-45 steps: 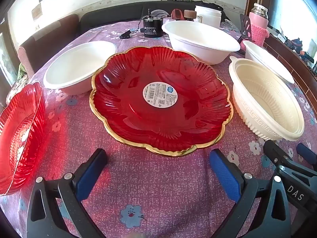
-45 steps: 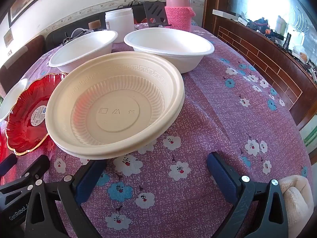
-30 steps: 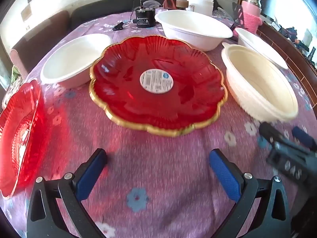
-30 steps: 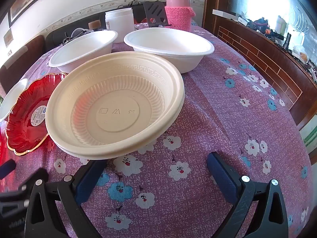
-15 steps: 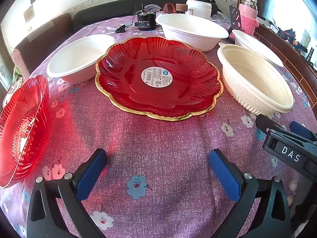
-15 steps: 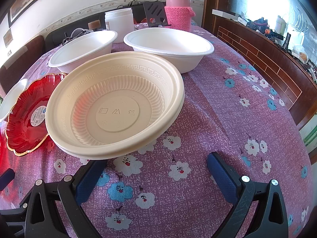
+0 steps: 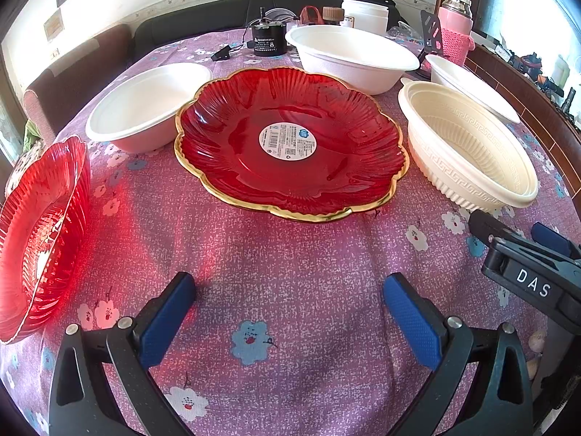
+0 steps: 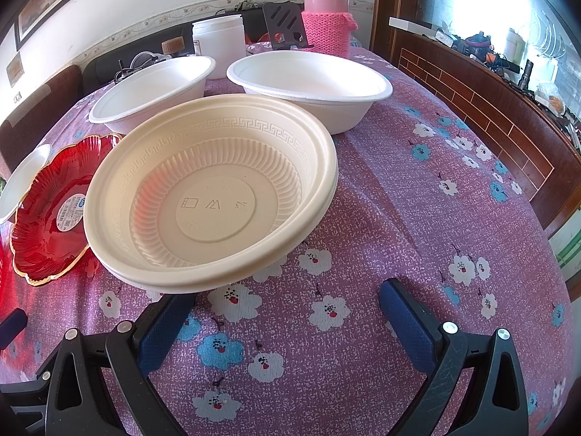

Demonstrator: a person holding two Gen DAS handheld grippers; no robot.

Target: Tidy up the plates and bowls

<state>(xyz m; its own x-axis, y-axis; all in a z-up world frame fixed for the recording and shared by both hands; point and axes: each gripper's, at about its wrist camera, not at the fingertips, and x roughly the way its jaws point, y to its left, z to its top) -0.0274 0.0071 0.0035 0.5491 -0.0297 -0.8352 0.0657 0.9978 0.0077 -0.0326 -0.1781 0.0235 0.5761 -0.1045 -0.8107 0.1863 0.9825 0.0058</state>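
Observation:
A red gold-rimmed plate [image 7: 290, 138] lies mid-table ahead of my open, empty left gripper [image 7: 290, 312]; it also shows in the right wrist view [image 8: 47, 210]. A second red dish [image 7: 40, 225] sits at the left. A cream ribbed bowl [image 8: 210, 192] sits right in front of my open, empty right gripper [image 8: 287, 316]; it also shows in the left wrist view [image 7: 468, 145]. White bowls stand at back left [image 7: 145, 101], back centre [image 7: 348, 54] and back right [image 8: 308, 80]. The right gripper's body shows in the left wrist view [image 7: 530, 272].
A purple flowered cloth [image 8: 435, 218] covers the table. At the back stand a pink flask [image 8: 326, 14], a white jar [image 8: 218, 43], a black phone stand [image 8: 287, 25] and a black motor [image 7: 267, 38]. A wooden ledge [image 8: 490, 101] runs along the right.
My left gripper has drawn back from the red plate, then eased forward and steadied. The right gripper has stayed still before the cream bowl.

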